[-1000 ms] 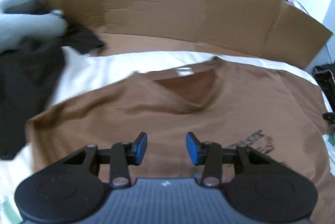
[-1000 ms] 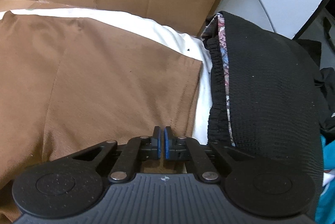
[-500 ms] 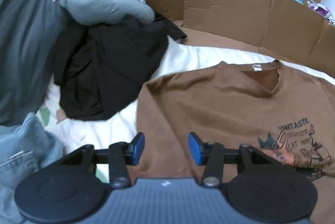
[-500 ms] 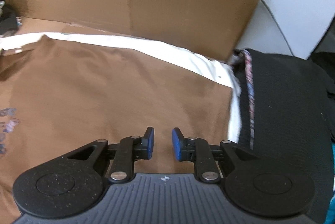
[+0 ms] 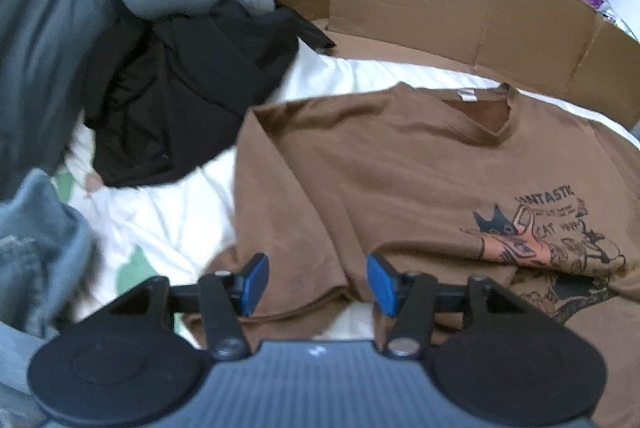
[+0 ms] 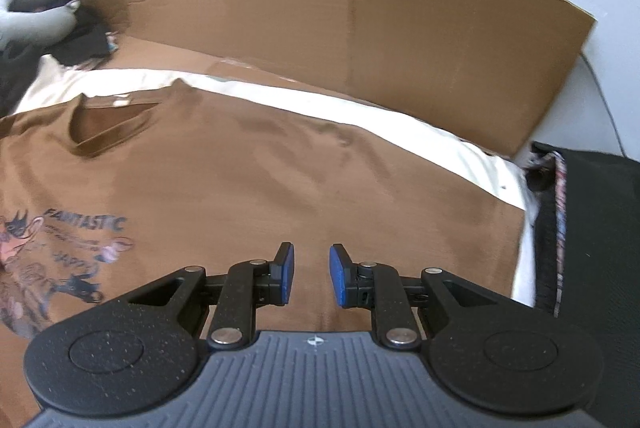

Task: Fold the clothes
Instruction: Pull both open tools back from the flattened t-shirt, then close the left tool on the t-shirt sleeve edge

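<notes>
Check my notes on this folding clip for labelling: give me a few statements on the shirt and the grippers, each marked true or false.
1. The brown T-shirt lies print side up. True.
2. The right gripper is clamped on the shirt. False: its jaws stand apart with nothing between the pads.
3. A black garment lies beside the shirt's sleeve in the left wrist view. True.
4. The left gripper holds the collar. False: its jaws are opening over the sleeve hem, empty.
5. Cardboard stands behind the shirt. True.
</notes>
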`<control>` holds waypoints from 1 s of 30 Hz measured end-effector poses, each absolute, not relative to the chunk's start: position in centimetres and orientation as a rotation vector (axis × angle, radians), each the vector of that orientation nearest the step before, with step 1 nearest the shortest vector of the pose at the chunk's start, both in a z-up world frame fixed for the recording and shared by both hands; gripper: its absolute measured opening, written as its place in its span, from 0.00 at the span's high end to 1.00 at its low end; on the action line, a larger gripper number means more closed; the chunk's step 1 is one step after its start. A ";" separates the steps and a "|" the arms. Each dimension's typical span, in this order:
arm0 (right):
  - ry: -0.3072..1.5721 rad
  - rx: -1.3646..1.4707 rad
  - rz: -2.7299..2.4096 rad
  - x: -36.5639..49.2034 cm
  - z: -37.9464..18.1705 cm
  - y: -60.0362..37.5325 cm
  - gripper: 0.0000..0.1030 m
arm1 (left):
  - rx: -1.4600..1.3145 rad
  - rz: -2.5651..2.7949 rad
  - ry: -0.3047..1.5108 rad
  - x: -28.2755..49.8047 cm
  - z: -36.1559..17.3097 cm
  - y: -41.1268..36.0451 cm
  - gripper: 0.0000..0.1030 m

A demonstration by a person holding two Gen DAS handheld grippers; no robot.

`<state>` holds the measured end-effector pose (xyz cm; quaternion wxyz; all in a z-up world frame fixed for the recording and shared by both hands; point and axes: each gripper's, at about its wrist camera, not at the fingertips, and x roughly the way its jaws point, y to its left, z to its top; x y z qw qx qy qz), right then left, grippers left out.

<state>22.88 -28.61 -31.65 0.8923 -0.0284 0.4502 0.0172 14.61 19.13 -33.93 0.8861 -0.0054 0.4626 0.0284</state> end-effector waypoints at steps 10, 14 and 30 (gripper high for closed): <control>0.915 -0.084 0.179 22.6 -31.7 -25.0 0.69 | -0.046 0.053 0.984 15.3 -35.8 20.1 0.78; 0.916 -0.079 0.221 22.6 -31.8 -24.0 0.69 | -0.056 0.080 0.972 15.2 -34.7 21.2 0.92; 0.967 -0.103 0.292 21.8 -33.4 -22.2 0.69 | -0.075 0.253 1.008 16.3 -31.1 32.1 0.96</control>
